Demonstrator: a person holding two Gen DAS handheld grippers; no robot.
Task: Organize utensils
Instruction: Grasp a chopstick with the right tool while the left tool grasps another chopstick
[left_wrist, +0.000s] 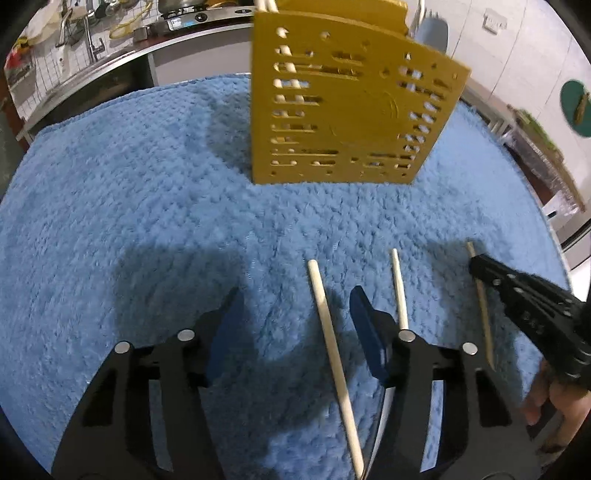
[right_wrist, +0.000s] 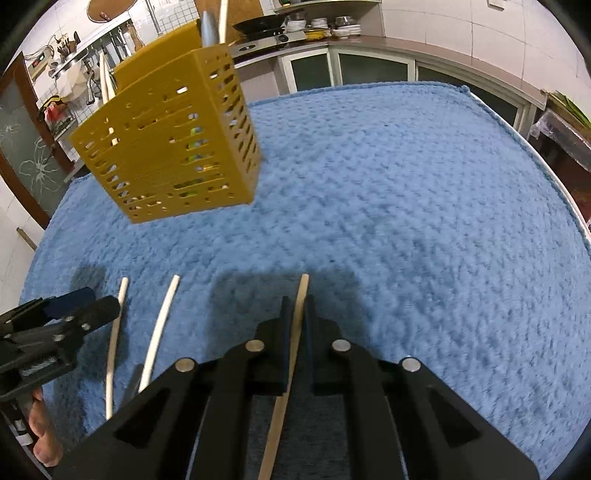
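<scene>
A yellow perforated utensil holder (left_wrist: 347, 110) stands upright on the blue towel (left_wrist: 147, 221), with sticks and a metal handle poking out of its top; it also shows in the right wrist view (right_wrist: 173, 147). My left gripper (left_wrist: 295, 306) is open over a pale chopstick (left_wrist: 332, 350) that lies between its jaws. A second pale chopstick (left_wrist: 400, 288) lies just to its right. My right gripper (right_wrist: 296, 314) is shut on a tan wooden chopstick (right_wrist: 301, 295), low over the towel. The two pale chopsticks also show in the right wrist view (right_wrist: 159, 332).
The towel (right_wrist: 406, 203) covers a round table. A kitchen counter with a sink and stove (left_wrist: 184, 22) runs behind it. Cabinets (right_wrist: 369, 70) stand beyond the far edge. A shelf unit (left_wrist: 546, 158) is at the right.
</scene>
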